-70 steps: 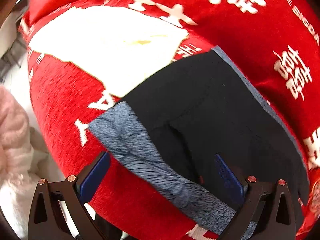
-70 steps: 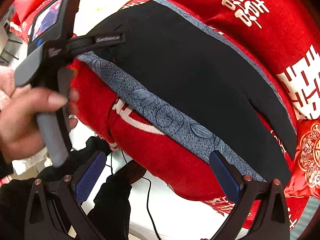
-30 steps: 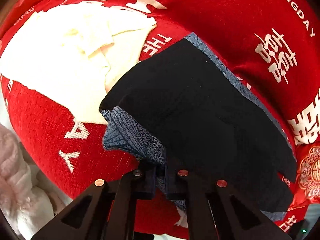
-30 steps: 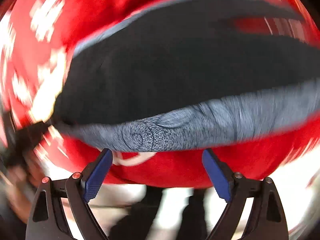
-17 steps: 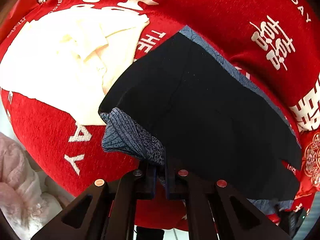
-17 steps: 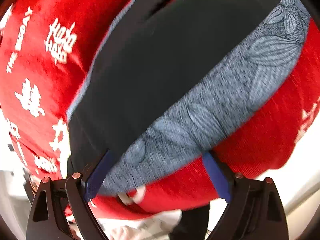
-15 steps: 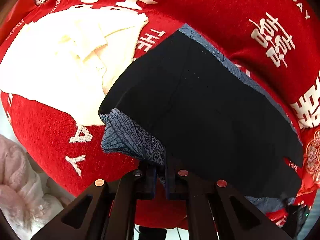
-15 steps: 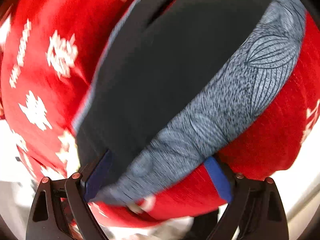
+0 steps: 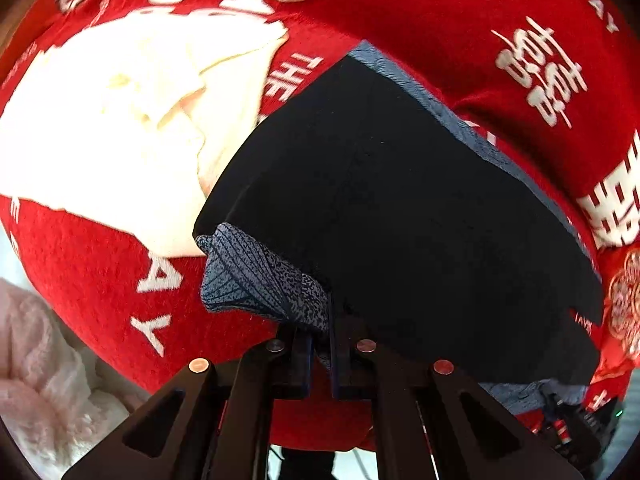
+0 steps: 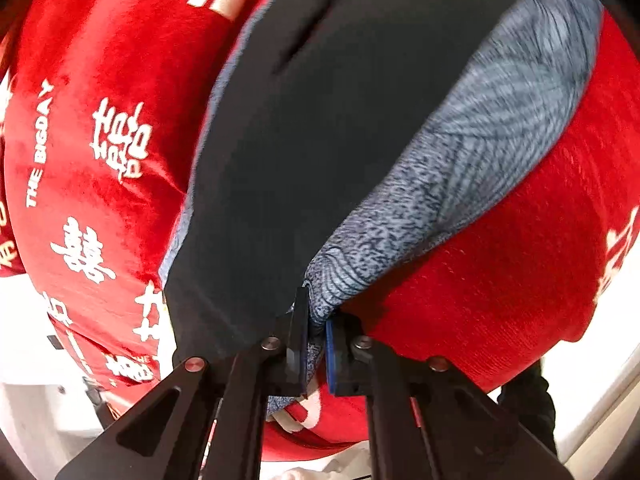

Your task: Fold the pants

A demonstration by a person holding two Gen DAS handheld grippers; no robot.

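- Starting with the left wrist view, the left gripper is seen at the bottom centre, its jaws clamped on the bunched grey patterned edge of the pants.
- The pants are spread as a dark panel across the centre and right of the frame on a red cloth with white lettering.
- A cream garment is laid at the upper left, just beside the pants; pink fluffy fabric is seen at the lower left.
- In the right wrist view, the right gripper is shown at the bottom centre, jaws pinched together on the grey patterned band of the pants.
- The dark fabric is stretched from there to the top of the frame, over the red cloth.
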